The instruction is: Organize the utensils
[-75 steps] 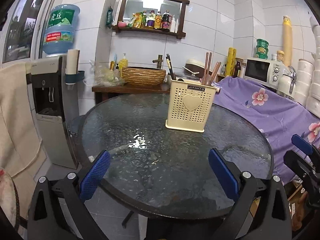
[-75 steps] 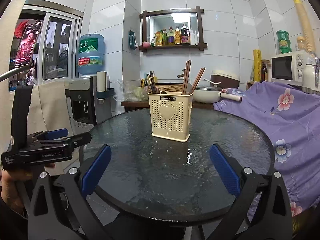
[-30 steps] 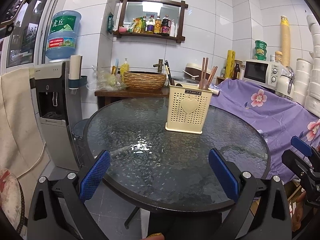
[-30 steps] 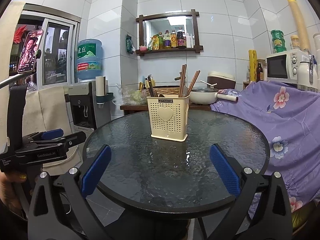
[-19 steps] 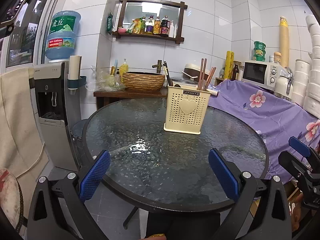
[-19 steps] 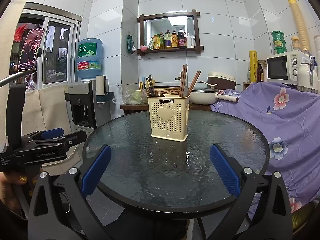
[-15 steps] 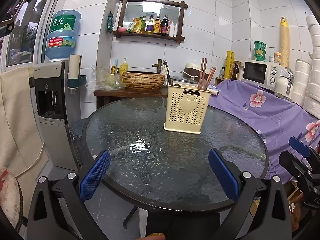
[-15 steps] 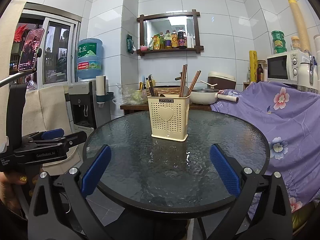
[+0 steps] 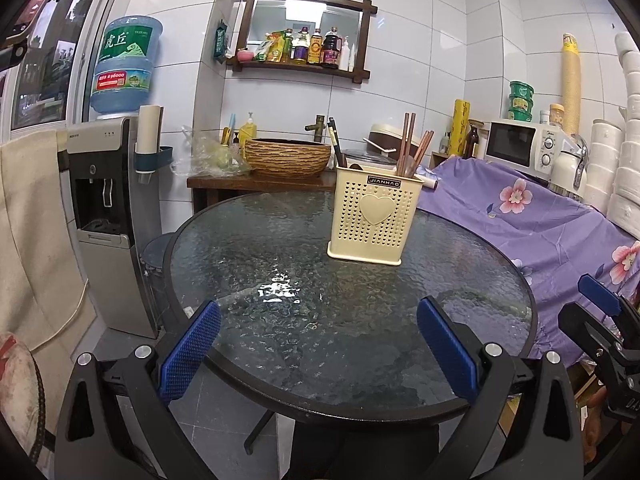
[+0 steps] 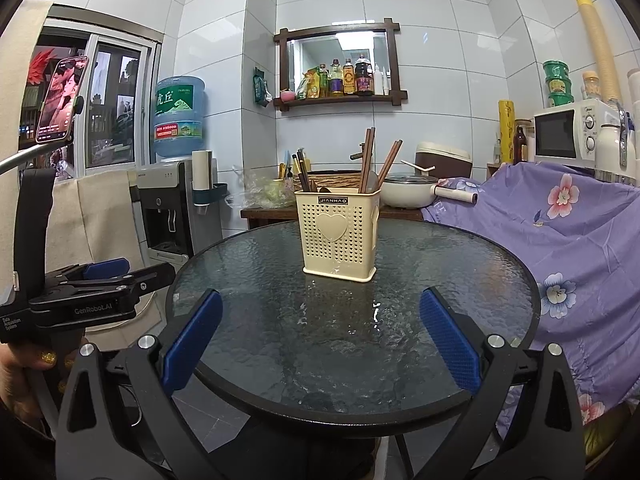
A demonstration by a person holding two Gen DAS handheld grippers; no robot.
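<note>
A cream perforated utensil holder with a heart on its front stands upright on the round glass table; it also shows in the right wrist view. Brown chopsticks and dark utensils stick up out of it. My left gripper is open and empty, held above the table's near edge, well short of the holder. My right gripper is open and empty, also back from the holder. The left gripper shows from the side in the right wrist view.
A water dispenser stands left of the table. A wooden side table with a woven basin is behind. A purple flowered cloth covers furniture on the right, with a microwave beyond. A pot sits behind the holder.
Both grippers have drawn back a little from the table over the last seconds, so the holder looks slightly farther away. Both stay open and empty.
</note>
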